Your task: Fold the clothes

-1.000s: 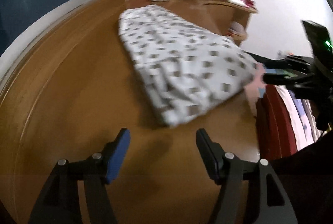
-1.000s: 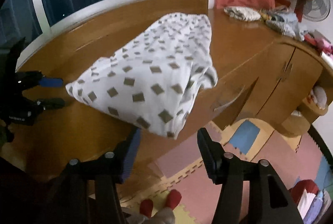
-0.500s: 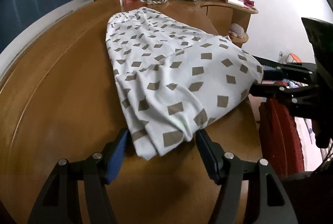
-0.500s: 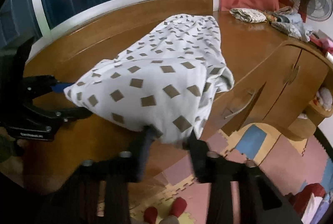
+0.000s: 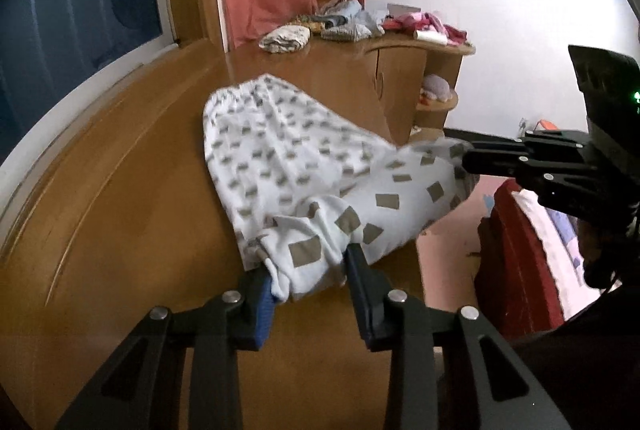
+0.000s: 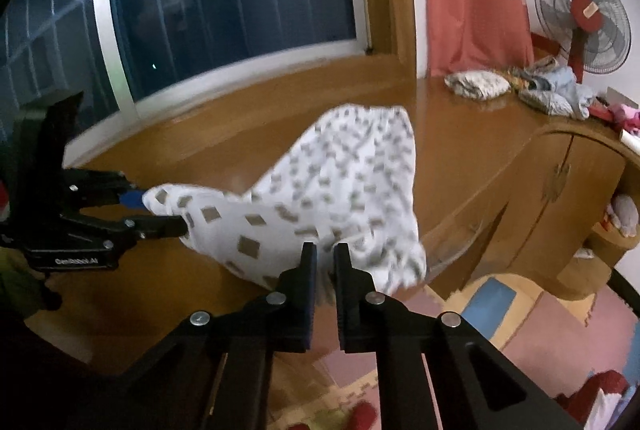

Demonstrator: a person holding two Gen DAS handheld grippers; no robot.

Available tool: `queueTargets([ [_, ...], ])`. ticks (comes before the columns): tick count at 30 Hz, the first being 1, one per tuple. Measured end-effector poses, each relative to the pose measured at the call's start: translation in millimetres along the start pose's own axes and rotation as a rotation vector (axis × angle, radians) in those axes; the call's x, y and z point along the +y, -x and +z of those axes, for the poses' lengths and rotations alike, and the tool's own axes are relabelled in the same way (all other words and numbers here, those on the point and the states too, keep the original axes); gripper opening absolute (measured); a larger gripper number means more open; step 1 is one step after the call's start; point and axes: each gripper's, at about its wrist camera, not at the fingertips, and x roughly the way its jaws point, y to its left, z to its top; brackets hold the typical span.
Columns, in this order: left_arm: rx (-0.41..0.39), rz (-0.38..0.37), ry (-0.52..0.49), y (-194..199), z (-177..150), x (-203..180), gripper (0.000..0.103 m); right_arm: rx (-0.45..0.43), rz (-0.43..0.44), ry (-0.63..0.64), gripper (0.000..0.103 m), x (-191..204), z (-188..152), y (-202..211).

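Each gripper pinches one near corner of the patterned garment (image 5: 304, 190), the left gripper (image 5: 308, 270) and right gripper (image 6: 325, 262) lifting that end so it can fold toward the waistband resting farther along the wooden counter (image 5: 120, 230)

Garment (image 5: 304, 166) on wooden counter (image 5: 120, 230), clothes pile (image 5: 344, 24) behind

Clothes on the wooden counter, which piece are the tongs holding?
The white garment with brown diamond print, lifted at its near end by the left tongs and right tongs. The other clothes lie heaped by the fan, untouched.
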Motion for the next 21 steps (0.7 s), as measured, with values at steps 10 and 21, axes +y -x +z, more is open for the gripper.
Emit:
queueTargets([
  [10,0.007,0.039,0.091,-23.7,30.0,19.4,0.030,0.039,0.026,-0.004,0.017,-6.0,-5.8,1.1],
  [21,0.049,0.014,0.126,-37.3,28.6,31.5,0.030,0.095,0.051,-0.002,0.024,-10.4,-14.4,-17.3],
])
